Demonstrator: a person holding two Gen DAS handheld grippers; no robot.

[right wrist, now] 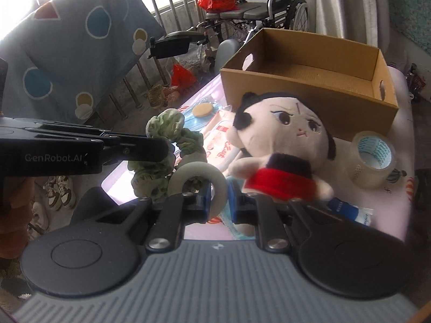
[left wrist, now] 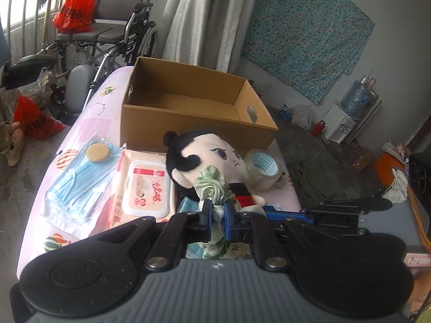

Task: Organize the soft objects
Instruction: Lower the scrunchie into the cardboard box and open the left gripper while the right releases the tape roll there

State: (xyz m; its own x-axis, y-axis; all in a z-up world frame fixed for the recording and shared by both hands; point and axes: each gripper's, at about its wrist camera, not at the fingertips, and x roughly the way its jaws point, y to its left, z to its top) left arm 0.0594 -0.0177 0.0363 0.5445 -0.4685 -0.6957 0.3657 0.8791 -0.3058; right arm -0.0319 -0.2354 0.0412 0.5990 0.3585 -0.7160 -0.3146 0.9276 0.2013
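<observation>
A: A cluttered room, a wheelchair by the window, and a pink-covered table with an open cardboard box at its far end. From the left wrist the box sits at twelve o'clock and looks empty.

B: And the grippers?

A: The left gripper is pinched narrow on a green-and-white scrunchie, which bunches up above the pads and hangs below them. The right gripper is clamped on a pale ring, and some of the same green fabric shows through its hole.

B: So which step is this?

A: I'd judge both items are lifted and on their way to the box. The plush doll lies between the grippers and the box, at about one o'clock from the right wrist, with a tape roll at two o'clock. The wipes pack and blue face masks are at ten o'clock from the left wrist.

B: What does the next move need?

A: Carrying both over the doll and above the near wall of the box, then opening. Whether ring and scrunchie are joined I can't tell, so the hands should travel together.
</observation>
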